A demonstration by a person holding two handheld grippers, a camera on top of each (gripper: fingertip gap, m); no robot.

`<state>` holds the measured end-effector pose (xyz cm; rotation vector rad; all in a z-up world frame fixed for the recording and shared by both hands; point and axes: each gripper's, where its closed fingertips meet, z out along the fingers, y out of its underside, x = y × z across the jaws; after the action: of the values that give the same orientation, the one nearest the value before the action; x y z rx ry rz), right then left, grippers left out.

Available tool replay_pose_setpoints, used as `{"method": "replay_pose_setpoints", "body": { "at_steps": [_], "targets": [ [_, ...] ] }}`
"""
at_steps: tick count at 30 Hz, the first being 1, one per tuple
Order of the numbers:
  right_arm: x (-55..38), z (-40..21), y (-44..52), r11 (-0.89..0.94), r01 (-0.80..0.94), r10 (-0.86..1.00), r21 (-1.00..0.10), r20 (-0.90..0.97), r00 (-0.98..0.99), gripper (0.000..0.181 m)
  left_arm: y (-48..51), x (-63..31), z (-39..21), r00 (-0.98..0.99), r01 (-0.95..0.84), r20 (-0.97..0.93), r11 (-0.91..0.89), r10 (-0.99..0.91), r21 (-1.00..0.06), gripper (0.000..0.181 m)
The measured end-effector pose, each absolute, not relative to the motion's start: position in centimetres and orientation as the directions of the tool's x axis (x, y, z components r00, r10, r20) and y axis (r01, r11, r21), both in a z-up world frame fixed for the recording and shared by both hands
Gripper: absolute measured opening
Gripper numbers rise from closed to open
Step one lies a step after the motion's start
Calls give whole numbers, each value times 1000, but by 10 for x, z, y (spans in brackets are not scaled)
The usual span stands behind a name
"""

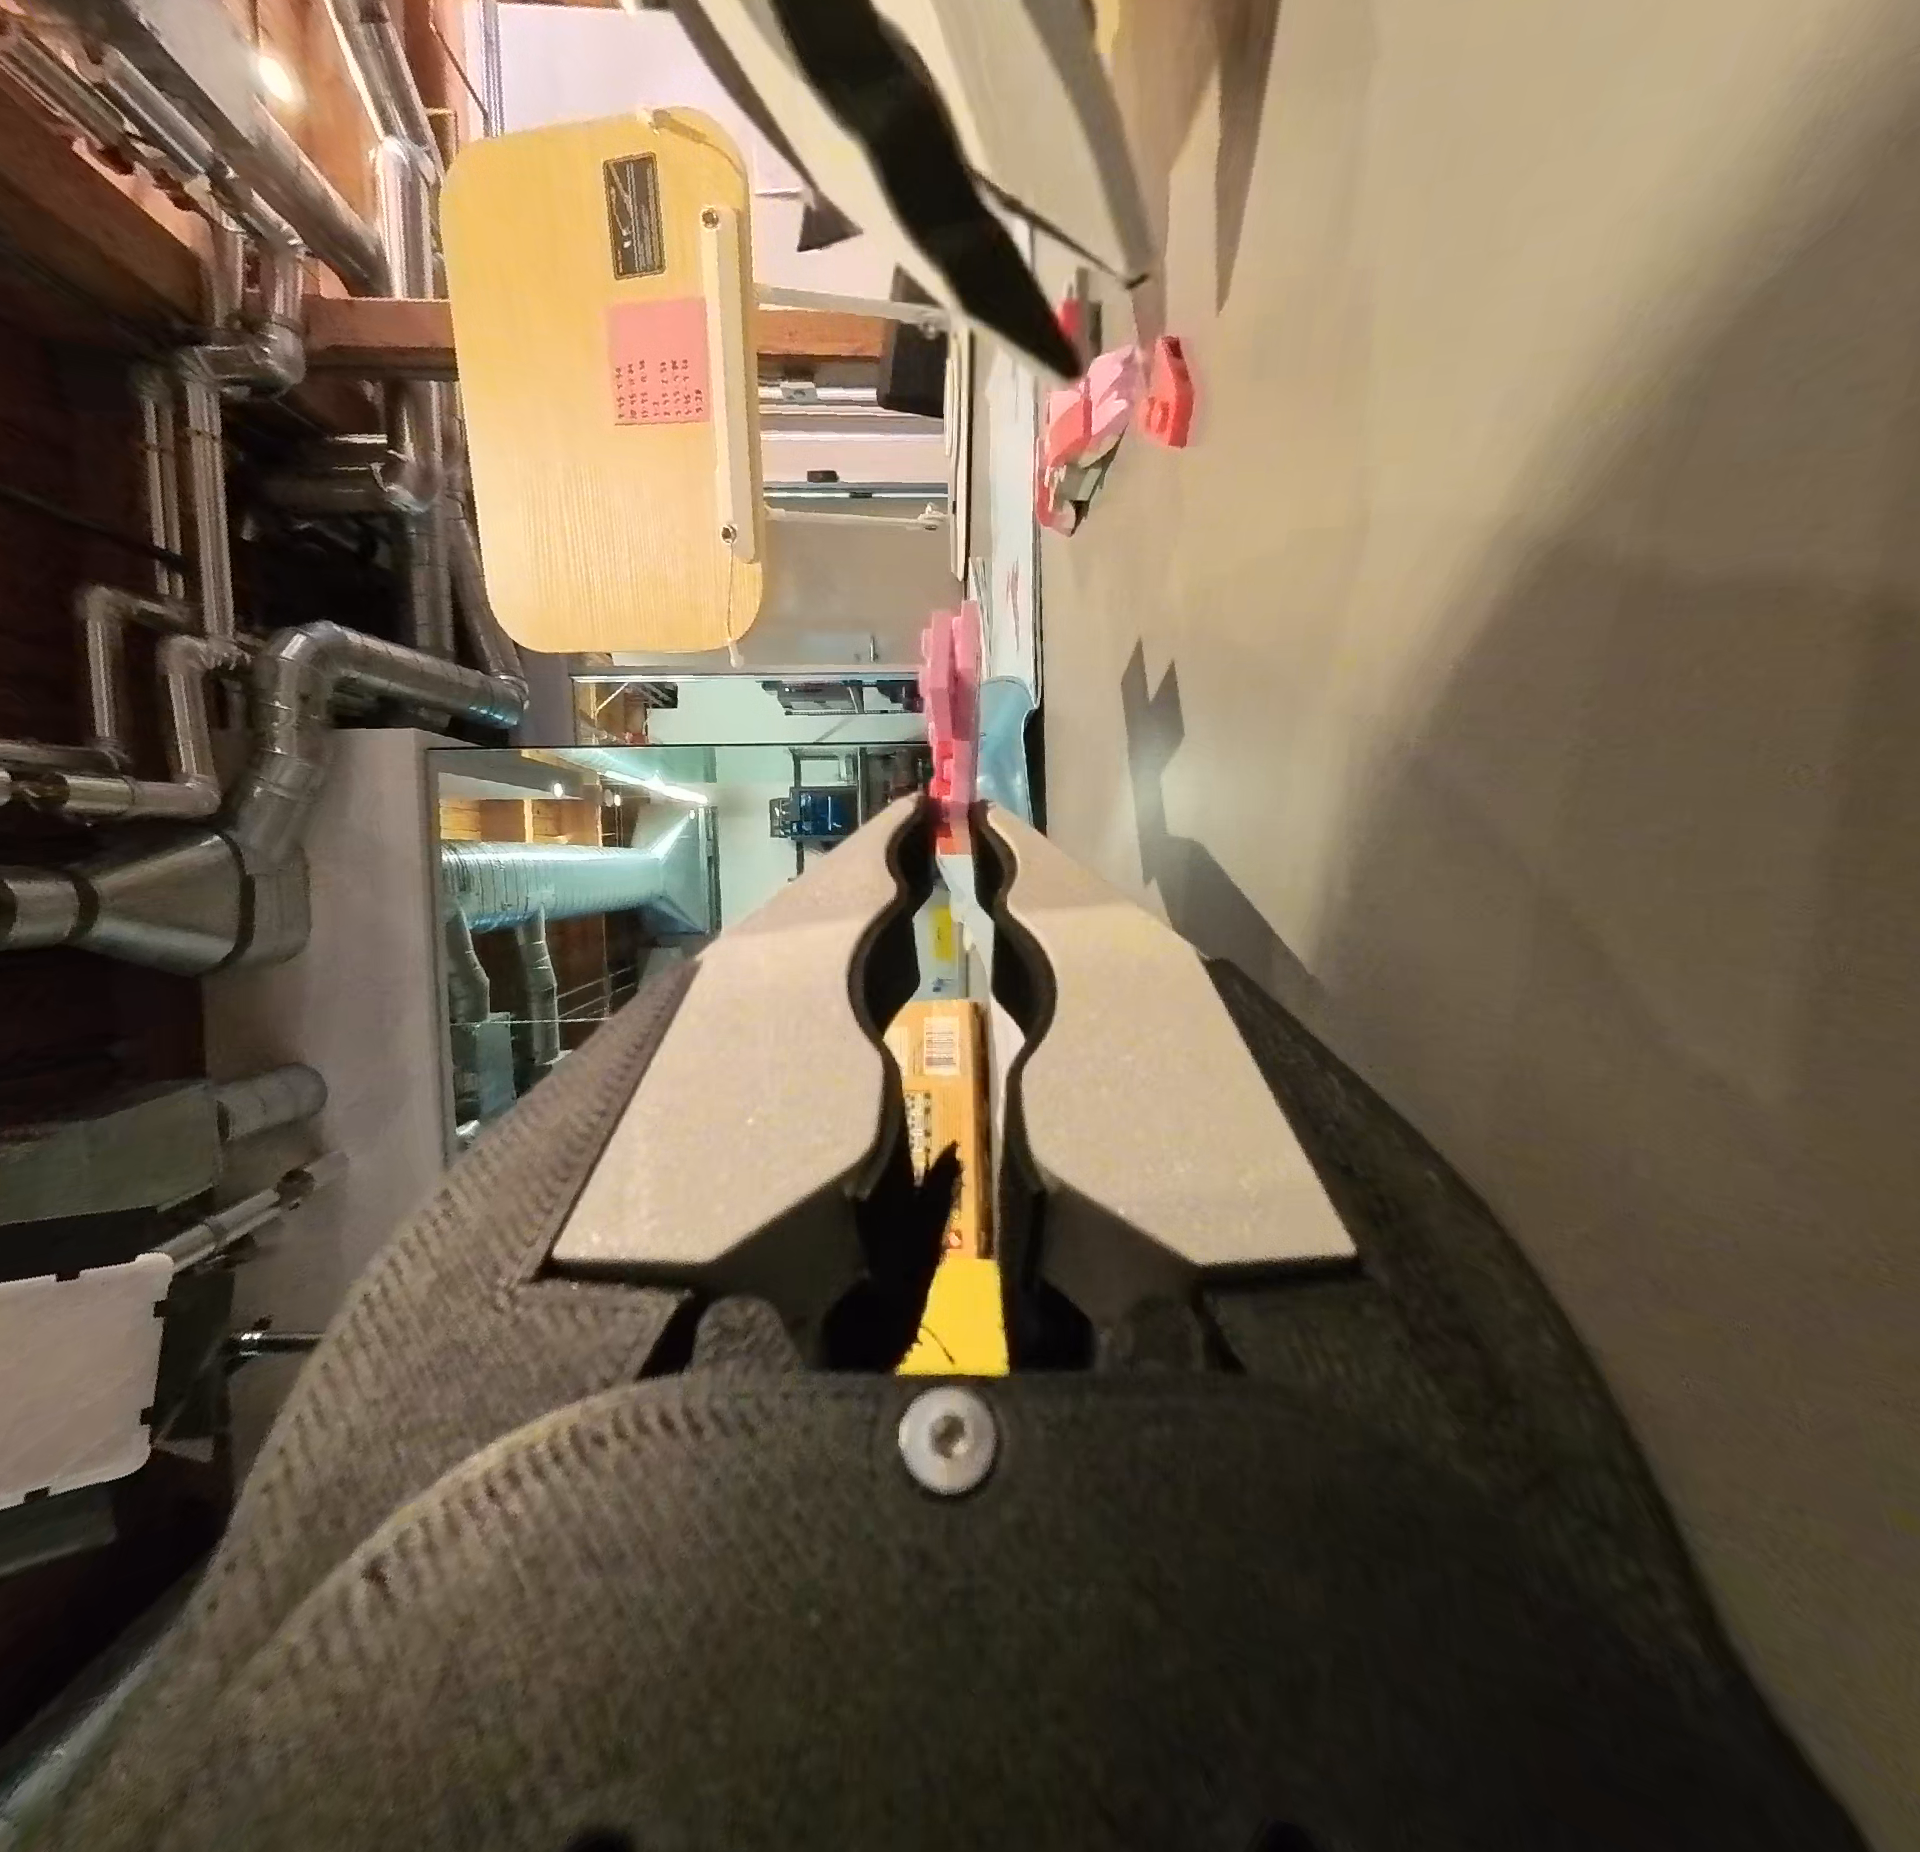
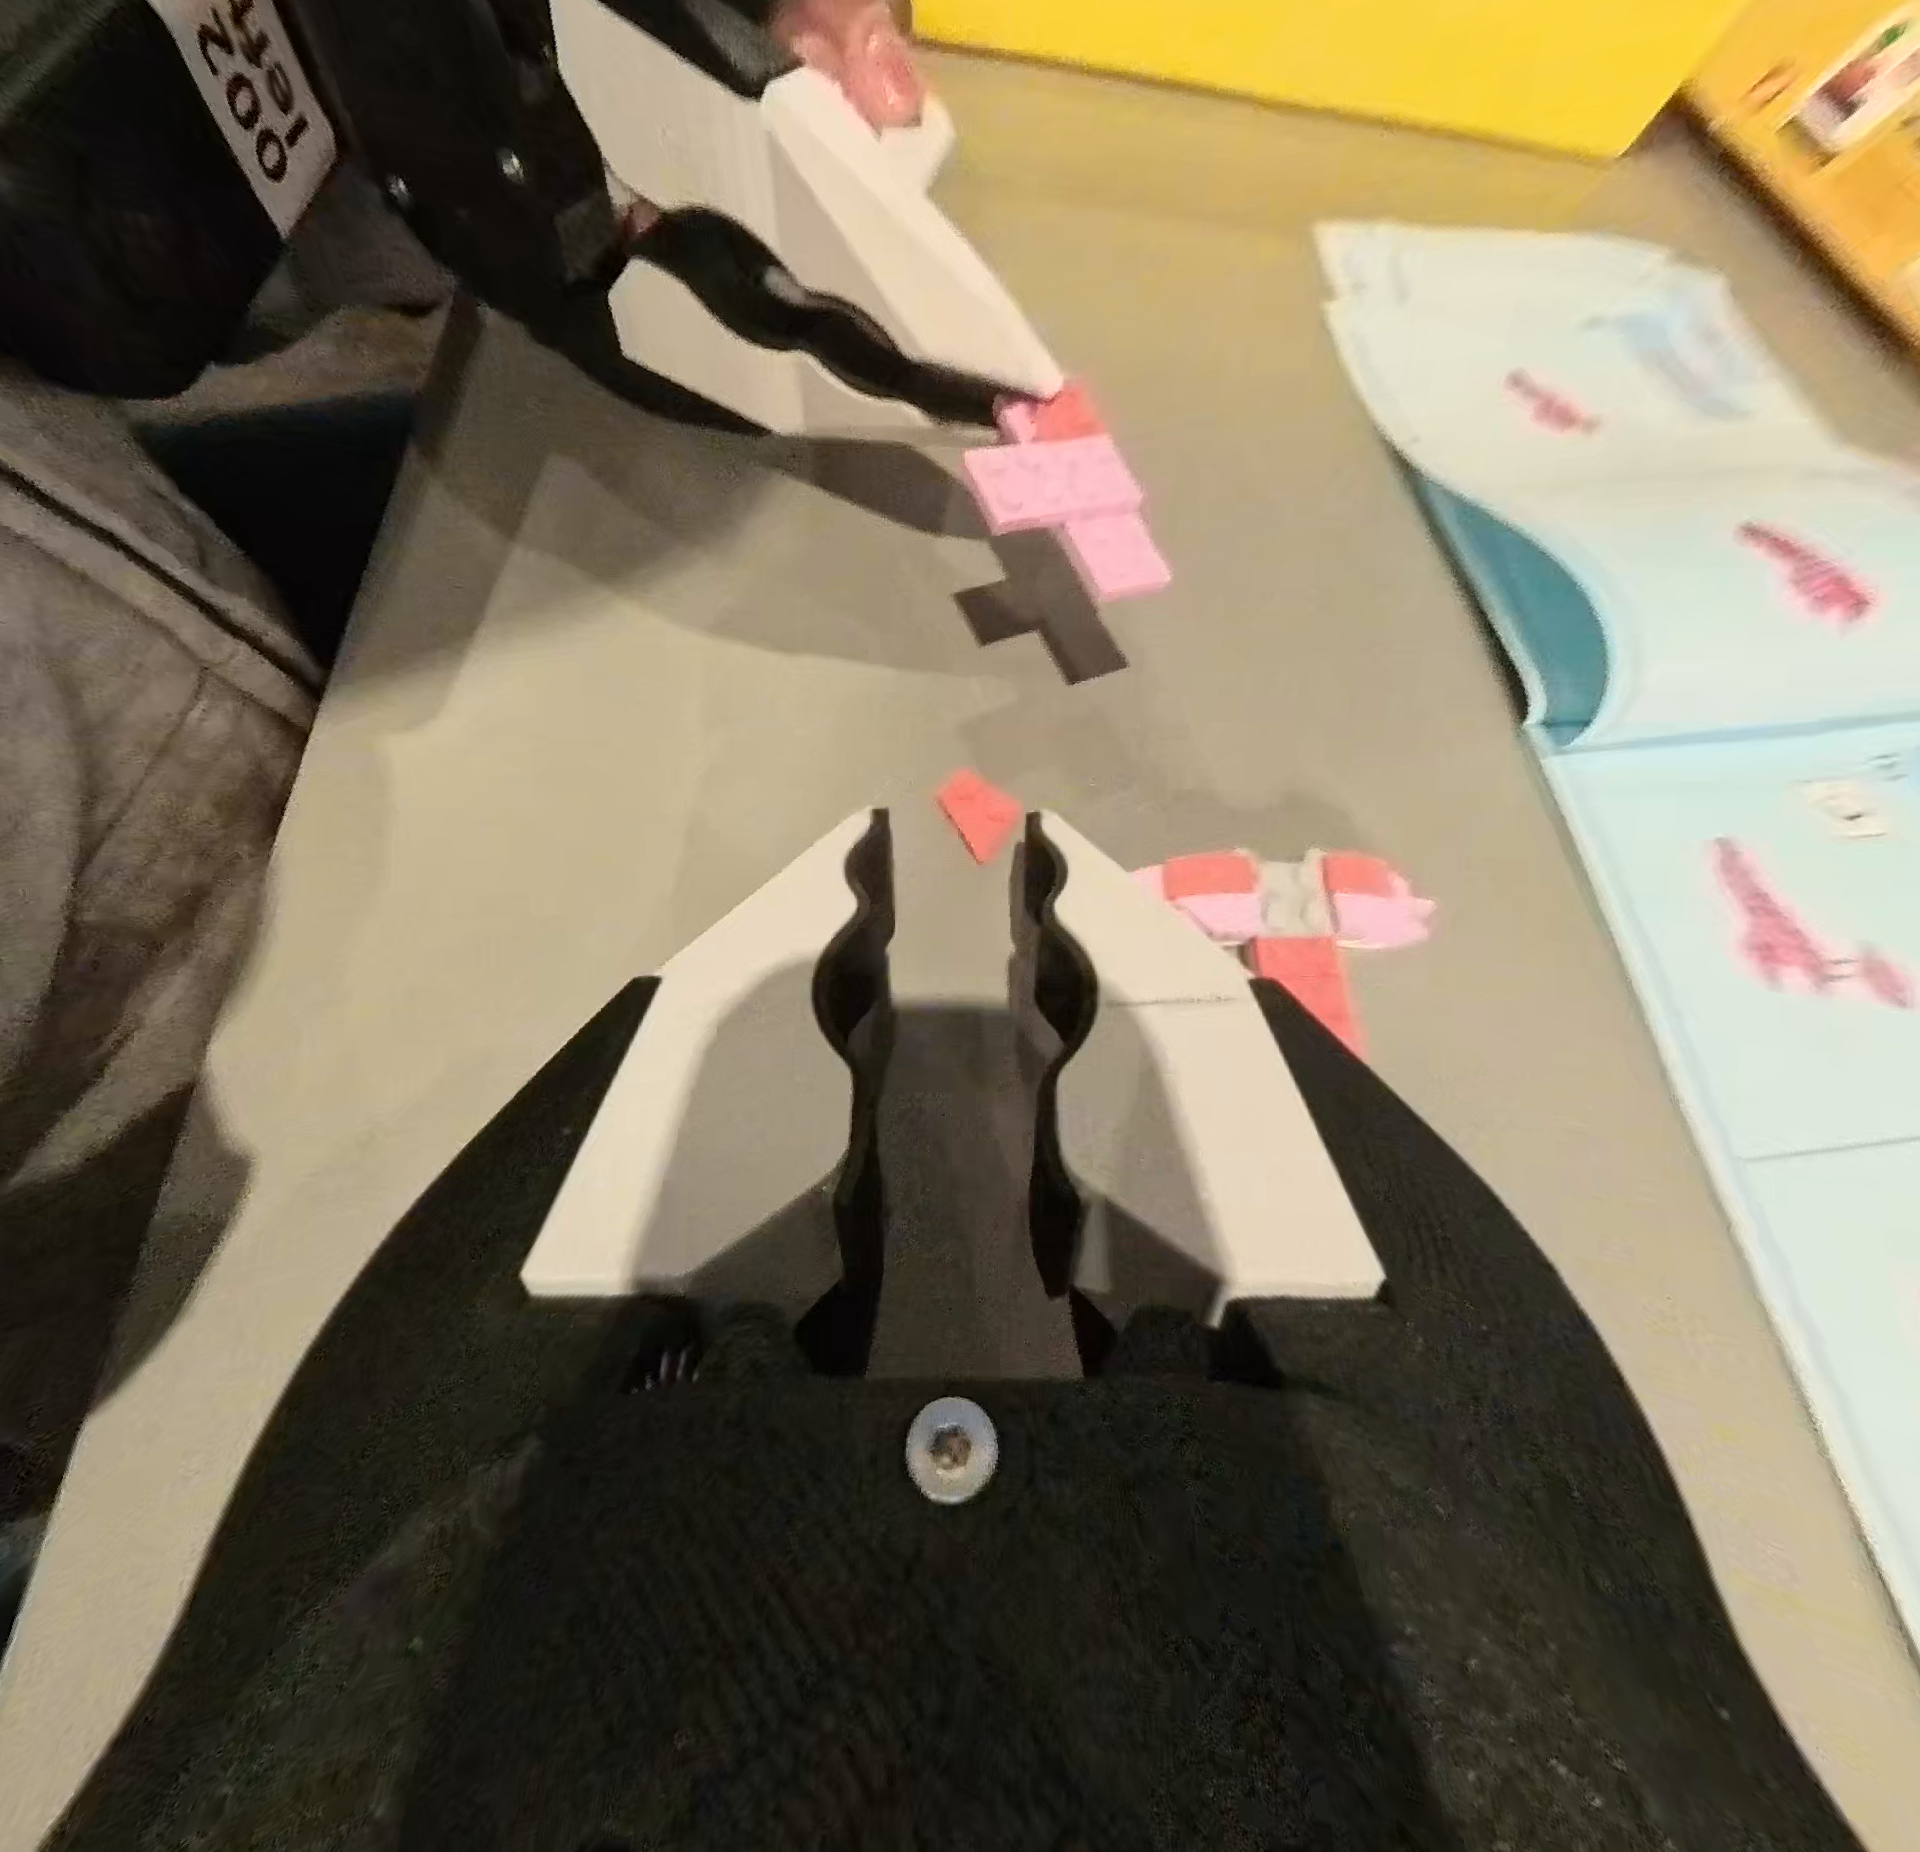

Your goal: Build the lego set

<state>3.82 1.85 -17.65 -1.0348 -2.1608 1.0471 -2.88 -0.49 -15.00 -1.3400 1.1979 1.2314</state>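
- The left gripper (image 2: 1003, 405) pinches a pink-and-red brick assembly (image 2: 1070, 498) at its end, lifted above the grey table (image 2: 623, 763).
- The right gripper (image 2: 956, 826) hangs empty, its fingers narrowly parted, just short of a loose red plate (image 2: 977, 810).
- Another partial build (image 2: 1288, 914) lies beside it.
- Likely next: close on the red plate, then press it onto the held assembly.

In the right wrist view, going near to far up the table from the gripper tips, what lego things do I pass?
Right hand-held gripper, open, then the small red plate on the table, then the pink lego assembly held in the air by the left hand-held gripper.
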Motion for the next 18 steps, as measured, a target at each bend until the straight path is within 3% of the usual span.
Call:
{"method": "replay_pose_setpoints", "body": {
  "at_steps": [18],
  "targets": [
    [39, -188, 12, 387, 495, 811, -778, 31, -585, 13, -4, -34, -150, 29, -992, -997, -121, -68, -20, 6]
  ]
}}
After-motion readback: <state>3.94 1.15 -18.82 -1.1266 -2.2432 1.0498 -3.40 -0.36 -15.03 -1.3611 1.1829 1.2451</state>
